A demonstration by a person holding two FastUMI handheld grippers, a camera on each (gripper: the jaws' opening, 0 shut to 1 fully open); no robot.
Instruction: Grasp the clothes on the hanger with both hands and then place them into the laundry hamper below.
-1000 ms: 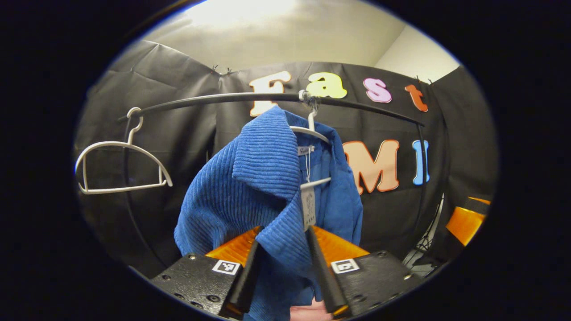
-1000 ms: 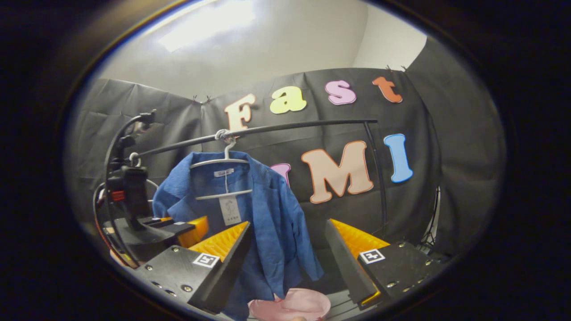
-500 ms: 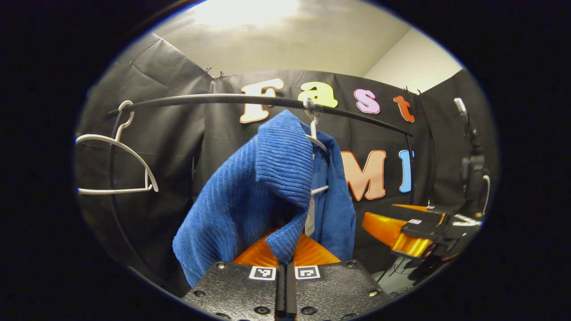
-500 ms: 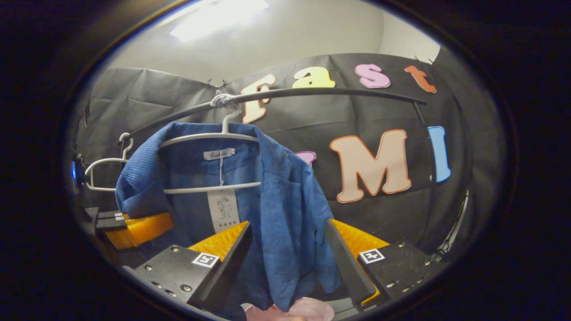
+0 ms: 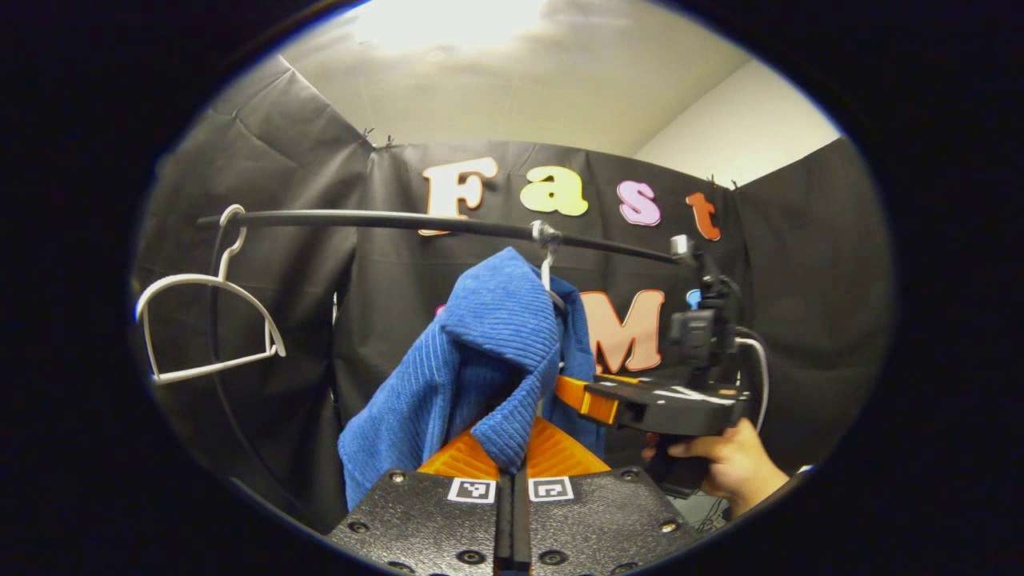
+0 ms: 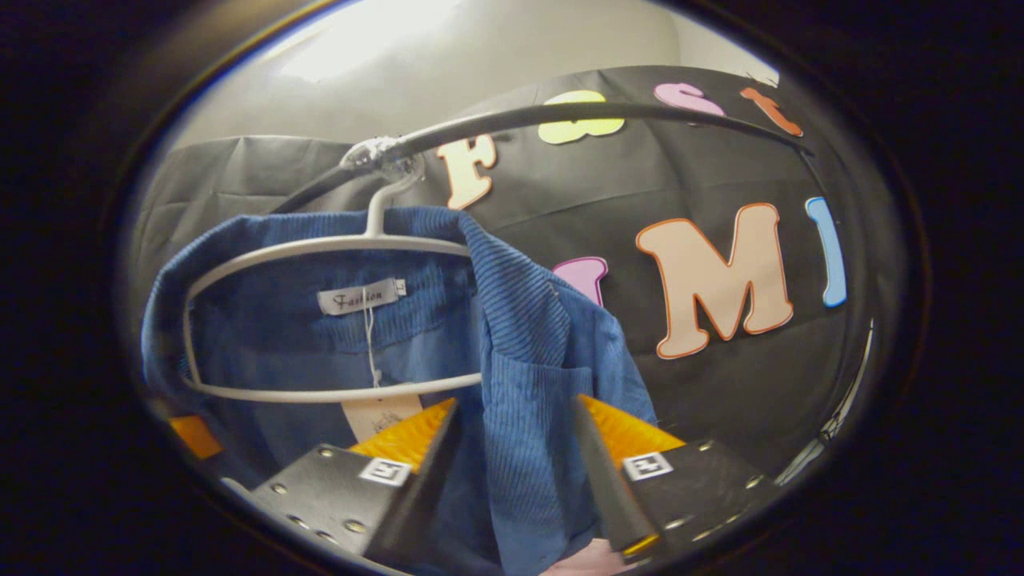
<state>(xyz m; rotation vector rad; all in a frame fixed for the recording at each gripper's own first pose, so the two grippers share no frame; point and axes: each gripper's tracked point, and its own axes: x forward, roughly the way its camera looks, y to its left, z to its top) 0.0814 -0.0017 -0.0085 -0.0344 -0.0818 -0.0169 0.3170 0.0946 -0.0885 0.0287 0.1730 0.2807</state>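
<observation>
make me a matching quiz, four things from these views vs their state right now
Things:
1. left gripper
2. right gripper
3. blue jacket
4. empty white hanger

States:
A. open, fabric between the fingers
B. hangs bare on the rail
C. shut on a fold of cloth
D. draped on a hanger

Pairs: 1-C, 2-A, 3-D, 4-B

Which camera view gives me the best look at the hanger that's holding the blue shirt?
The right gripper view: the white hanger faces the camera, its hook, both shoulders and lower bar visible inside the blue shirt. The left gripper view sees it edge-on, only the hook and a sliver peeking past the bunched fabric.
</observation>
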